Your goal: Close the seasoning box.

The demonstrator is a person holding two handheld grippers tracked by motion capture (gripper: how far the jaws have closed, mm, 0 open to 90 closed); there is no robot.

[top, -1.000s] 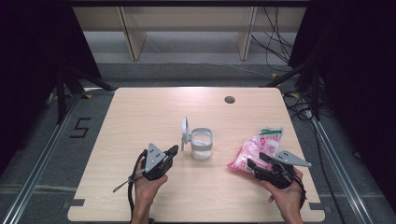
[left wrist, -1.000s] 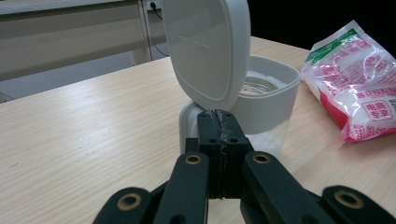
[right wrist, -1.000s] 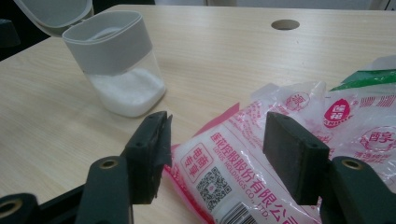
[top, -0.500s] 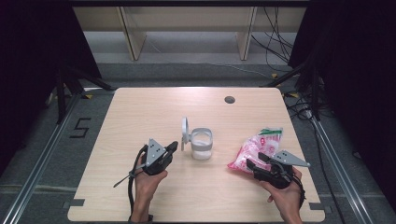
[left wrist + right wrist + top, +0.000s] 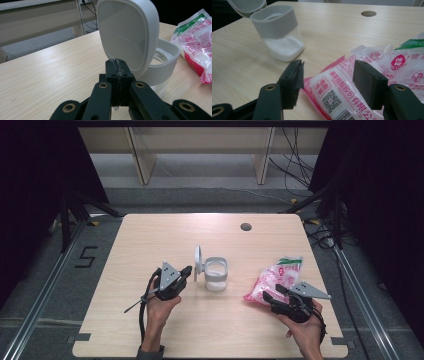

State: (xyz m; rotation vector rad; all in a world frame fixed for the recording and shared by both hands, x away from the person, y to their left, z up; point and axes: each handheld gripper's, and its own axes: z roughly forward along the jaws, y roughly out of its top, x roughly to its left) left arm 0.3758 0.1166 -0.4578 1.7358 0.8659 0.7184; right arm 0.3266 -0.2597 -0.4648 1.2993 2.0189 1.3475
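Observation:
A small white container (image 5: 216, 275) stands mid-table with its hinged lid (image 5: 198, 263) flipped up on the left. It holds white granules (image 5: 284, 47) in its clear lower part. My left gripper (image 5: 187, 271) is shut with nothing between its jaws. Its tip (image 5: 117, 65) sits right at the lower edge of the lid (image 5: 127, 32); whether it touches I cannot tell. A pink and white plastic bag (image 5: 275, 279) lies at the right. My right gripper (image 5: 270, 296) is open, its jaws straddling the near corner of the bag (image 5: 352, 75) without pressing on it.
The light wooden table (image 5: 150, 240) has a round cable hole (image 5: 245, 226) at the back right. Behind the table are wooden furniture legs and cables on the floor. Metal rails run along both sides, with dark drapes beyond.
My left gripper has edged slightly forward toward the container's lid. The right gripper and the bag have stayed put.

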